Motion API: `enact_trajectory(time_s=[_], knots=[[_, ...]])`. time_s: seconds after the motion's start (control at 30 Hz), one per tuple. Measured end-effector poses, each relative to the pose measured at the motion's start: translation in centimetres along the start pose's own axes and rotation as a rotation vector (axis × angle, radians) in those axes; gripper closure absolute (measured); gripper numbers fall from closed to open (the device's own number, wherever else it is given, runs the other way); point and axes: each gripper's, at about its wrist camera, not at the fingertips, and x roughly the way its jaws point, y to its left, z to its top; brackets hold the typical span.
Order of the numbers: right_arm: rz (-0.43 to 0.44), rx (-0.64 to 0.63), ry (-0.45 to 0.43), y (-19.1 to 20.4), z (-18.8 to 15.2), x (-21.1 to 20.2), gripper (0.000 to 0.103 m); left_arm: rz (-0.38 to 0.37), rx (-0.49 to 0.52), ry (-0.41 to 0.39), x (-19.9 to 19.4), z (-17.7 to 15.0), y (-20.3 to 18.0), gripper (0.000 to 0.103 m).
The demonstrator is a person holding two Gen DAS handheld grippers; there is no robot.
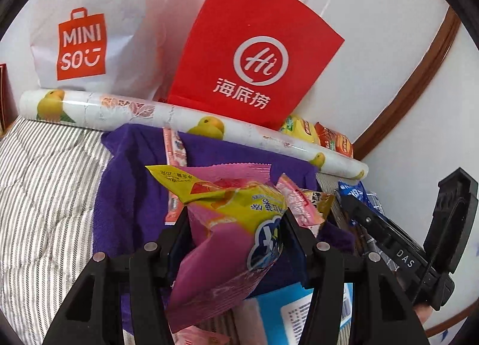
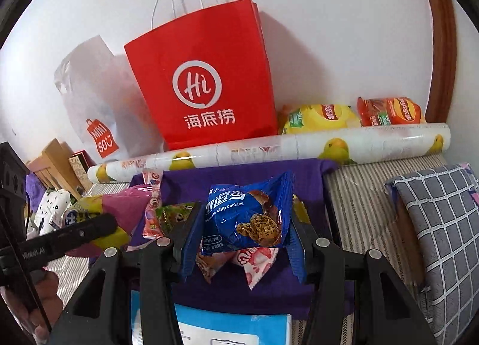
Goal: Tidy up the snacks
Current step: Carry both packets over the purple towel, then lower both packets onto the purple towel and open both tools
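My left gripper (image 1: 236, 222) is shut on a pink and yellow snack bag (image 1: 215, 258), held up over a purple cloth (image 1: 131, 195). My right gripper (image 2: 244, 225) is shut on a blue chocolate chip cookie pack (image 2: 239, 204) above the same purple cloth (image 2: 305, 183). Under the cookie pack lie pink strawberry packets (image 2: 259, 258). To their left are a thin pink stick pack (image 2: 152, 210) and a green packet (image 2: 173, 213). In the left wrist view the right gripper (image 1: 386, 237) shows at the right with the blue pack. In the right wrist view the left gripper (image 2: 74, 234) shows at the left.
A red paper bag (image 2: 206, 75) and a white Miniso bag (image 1: 83, 42) lean on the wall behind a fruit-patterned roll (image 2: 269, 147). Yellow (image 2: 314, 117) and orange (image 2: 389, 111) chip bags lie beside the red bag. A blue-white box (image 2: 233, 327) sits near, a checked pillow (image 2: 440, 219) at right, striped bedding (image 1: 39, 195) at left.
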Motion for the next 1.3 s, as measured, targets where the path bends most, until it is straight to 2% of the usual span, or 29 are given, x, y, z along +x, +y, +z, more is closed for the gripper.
enact_trajectory(time_s=[0.1, 0.3, 0.7, 0.93, 1.1, 1.3], knots=[[-0.001, 0.003, -0.001, -0.3, -0.6, 0.0, 0.053, 0.006, -0.007, -0.005, -0.1, -0.2, 0.5, 0.048], [-0.069, -0.025, 0.027, -0.6, -1.1, 1.4, 0.053, 0.04, -0.021, -0.003, 0.3, -0.3, 1.2, 0.048], [-0.073, -0.032, 0.108, -0.7, -1.8, 3.1, 0.052, 0.031, -0.011, 0.053, 2.1, -1.1, 0.6, 0.048], [-0.076, -0.014, 0.156, -1.2, -2.0, 4.0, 0.051, 0.059, 0.006, 0.06, 2.6, -1.2, 0.4, 0.048], [-0.061, -0.01, 0.19, -1.4, -2.1, 4.4, 0.041, 0.041, -0.031, 0.068, 2.8, -1.1, 1.2, 0.048], [-0.061, -0.058, 0.201, -0.7, -2.4, 4.6, 0.041, 0.024, -0.033, 0.088, 3.1, -1.2, 1.2, 0.048]])
